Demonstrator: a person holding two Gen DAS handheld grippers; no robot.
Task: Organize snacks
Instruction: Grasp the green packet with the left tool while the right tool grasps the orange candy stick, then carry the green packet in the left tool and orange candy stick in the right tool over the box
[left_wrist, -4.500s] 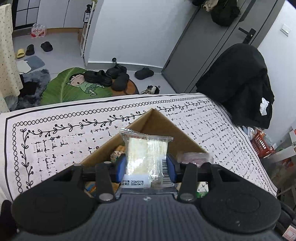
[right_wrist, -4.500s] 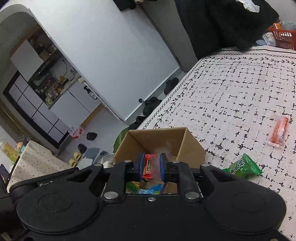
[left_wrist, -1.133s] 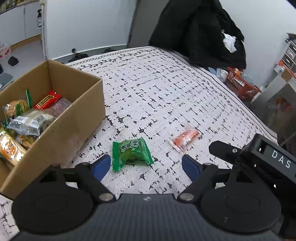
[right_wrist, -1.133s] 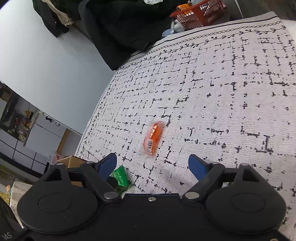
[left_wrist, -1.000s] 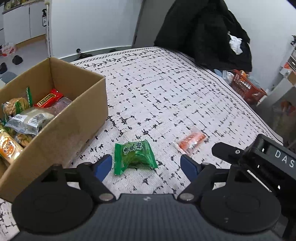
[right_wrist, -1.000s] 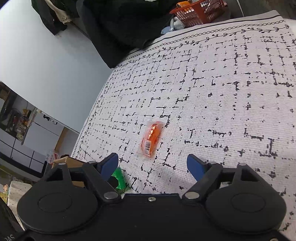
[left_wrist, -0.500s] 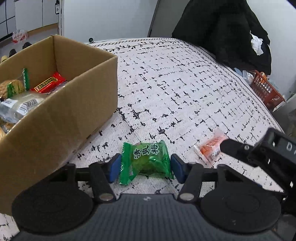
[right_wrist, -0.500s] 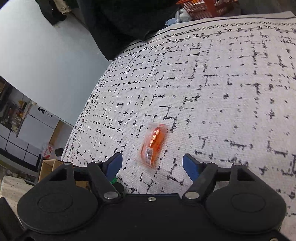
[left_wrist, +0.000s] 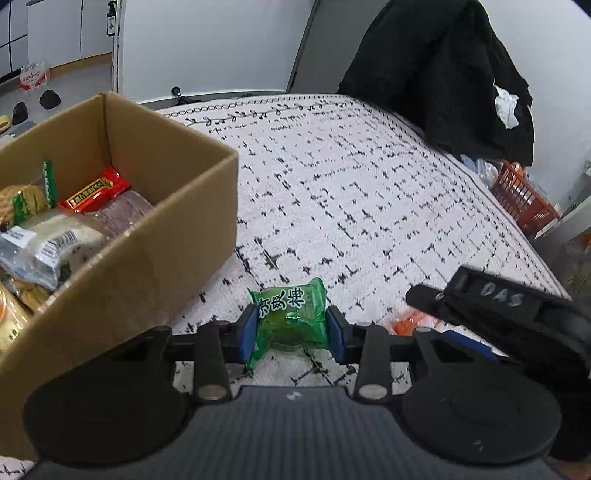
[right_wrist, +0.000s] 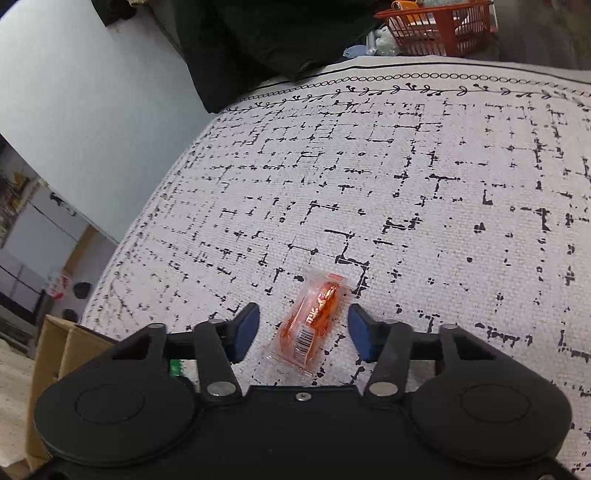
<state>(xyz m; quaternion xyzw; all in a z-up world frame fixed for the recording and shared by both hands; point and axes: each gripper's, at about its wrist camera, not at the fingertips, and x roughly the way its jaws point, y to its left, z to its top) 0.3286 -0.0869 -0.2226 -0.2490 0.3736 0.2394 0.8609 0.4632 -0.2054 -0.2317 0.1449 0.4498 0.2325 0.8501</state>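
A green snack packet lies on the white patterned cloth, right of the open cardboard box. My left gripper is closing and its blue pads press both sides of the packet. The box holds several wrapped snacks, among them a red bar. An orange snack packet lies on the cloth between the jaws of my right gripper. Those jaws are closing, with a gap still visible at the left pad. In the left wrist view the right gripper hides most of the orange packet.
A black coat hangs past the cloth's far right edge, and an orange basket stands on the floor beside it. The box's corner shows at the lower left of the right wrist view. Shoes lie on the floor beyond the box.
Both grippers moved forward and their jaws narrowed. The left pads have come onto the green packet; the orange packet now lies between the right jaws.
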